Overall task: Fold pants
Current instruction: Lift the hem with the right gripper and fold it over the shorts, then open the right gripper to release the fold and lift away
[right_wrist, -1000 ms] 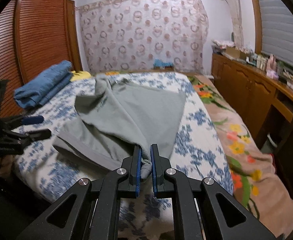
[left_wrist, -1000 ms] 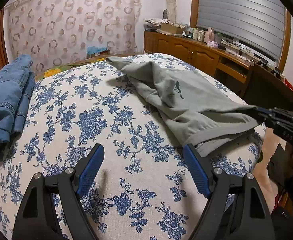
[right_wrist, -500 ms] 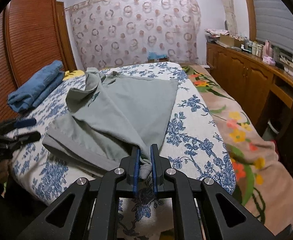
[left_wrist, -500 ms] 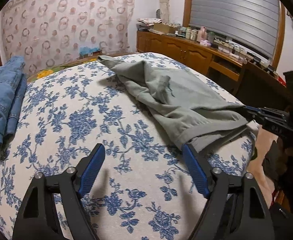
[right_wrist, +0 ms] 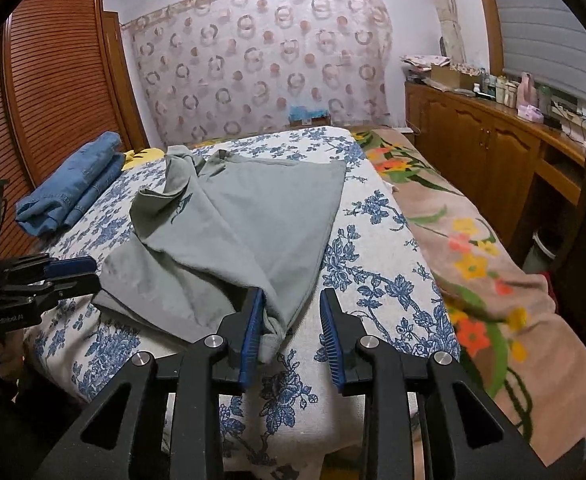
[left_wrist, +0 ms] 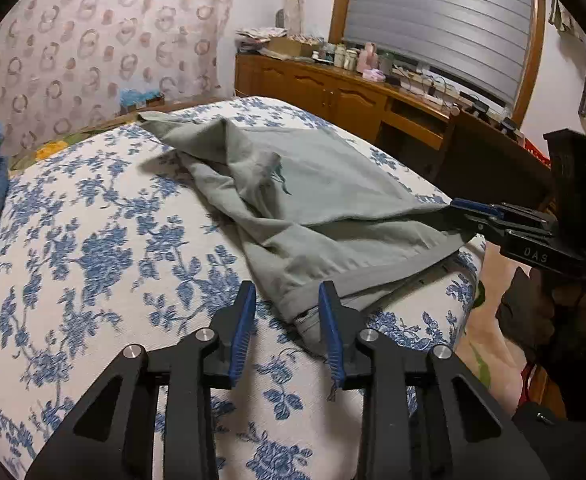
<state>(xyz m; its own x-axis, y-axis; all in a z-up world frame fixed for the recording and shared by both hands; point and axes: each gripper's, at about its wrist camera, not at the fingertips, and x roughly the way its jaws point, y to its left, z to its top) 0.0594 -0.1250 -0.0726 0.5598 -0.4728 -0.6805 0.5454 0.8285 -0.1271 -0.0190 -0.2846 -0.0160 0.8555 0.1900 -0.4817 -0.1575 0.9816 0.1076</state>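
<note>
Grey-green pants (left_wrist: 317, 204) lie crumpled on the blue-flowered bed cover (left_wrist: 93, 248), also seen in the right wrist view (right_wrist: 237, 224). My left gripper (left_wrist: 287, 320) is open, its jaws partly closed around the near waistband corner (left_wrist: 305, 316), which lies between the pads. My right gripper (right_wrist: 291, 328) is open; the bunched pants corner (right_wrist: 271, 332) rests against its left pad, lying on the bed. The right gripper also shows in the left wrist view (left_wrist: 465, 208).
Folded blue jeans (right_wrist: 73, 188) lie at the bed's far left. A floral blanket (right_wrist: 473, 248) covers the right side of the bed. Wooden cabinets (right_wrist: 485, 152) with clutter run along the right wall. A louvred wardrobe (right_wrist: 53, 80) stands at left.
My right gripper has opened and let go of the pants corner. My left gripper has moved right to the waistband corner and narrowed its jaws around it.
</note>
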